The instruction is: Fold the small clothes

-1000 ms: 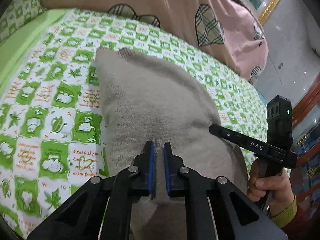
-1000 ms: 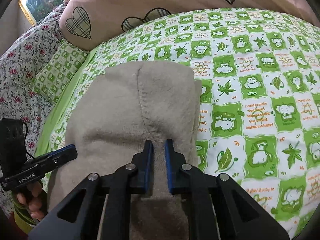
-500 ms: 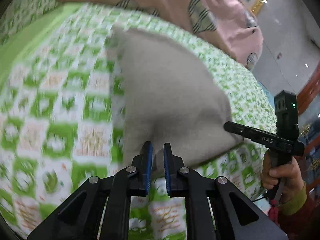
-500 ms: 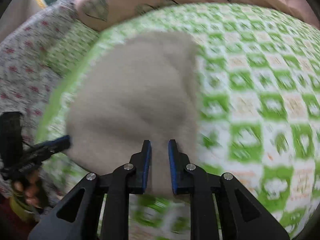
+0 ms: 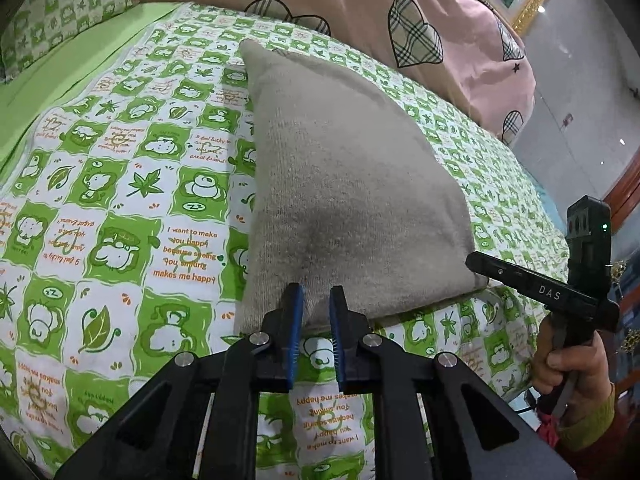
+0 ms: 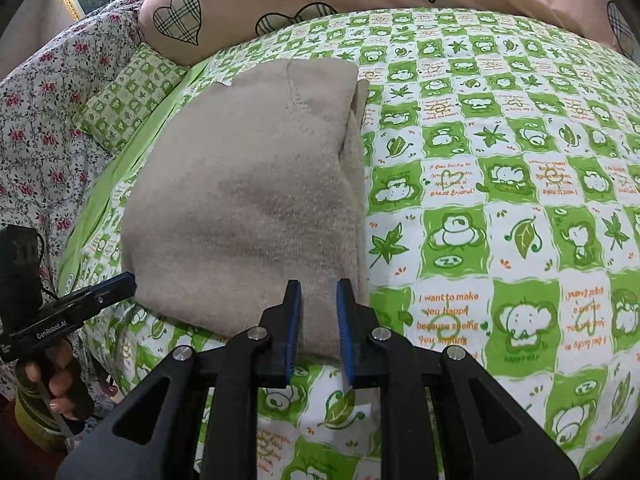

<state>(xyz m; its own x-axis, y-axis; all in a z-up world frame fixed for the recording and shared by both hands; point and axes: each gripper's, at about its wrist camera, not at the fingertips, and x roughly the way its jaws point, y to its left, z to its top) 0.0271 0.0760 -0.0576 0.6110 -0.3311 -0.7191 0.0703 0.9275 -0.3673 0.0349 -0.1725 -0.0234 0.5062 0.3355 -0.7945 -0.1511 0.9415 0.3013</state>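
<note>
A beige knitted garment (image 5: 340, 184) lies folded on the green patterned bedsheet (image 5: 120, 200); it also shows in the right wrist view (image 6: 248, 208). My left gripper (image 5: 316, 300) has its jaws close together over the garment's near edge, with cloth between the blue pads. My right gripper (image 6: 318, 292) stands the same way at the garment's near right corner, its gap slightly wider. Each gripper shows in the other's view: the right one (image 5: 480, 266) at the garment's right corner, the left one (image 6: 124, 282) at its left corner.
A pink quilt with plaid hearts (image 5: 360, 4) lies along the far side of the bed. A floral blanket (image 6: 40, 120) and a small green pillow (image 6: 128, 96) are at the left. The bed's edge falls away at the right of the left wrist view (image 5: 552, 208).
Both grippers have pulled back toward the near edge of the garment. The garment now lies flatter and further out on the sheet, and the right gripper's gap has widened slightly.
</note>
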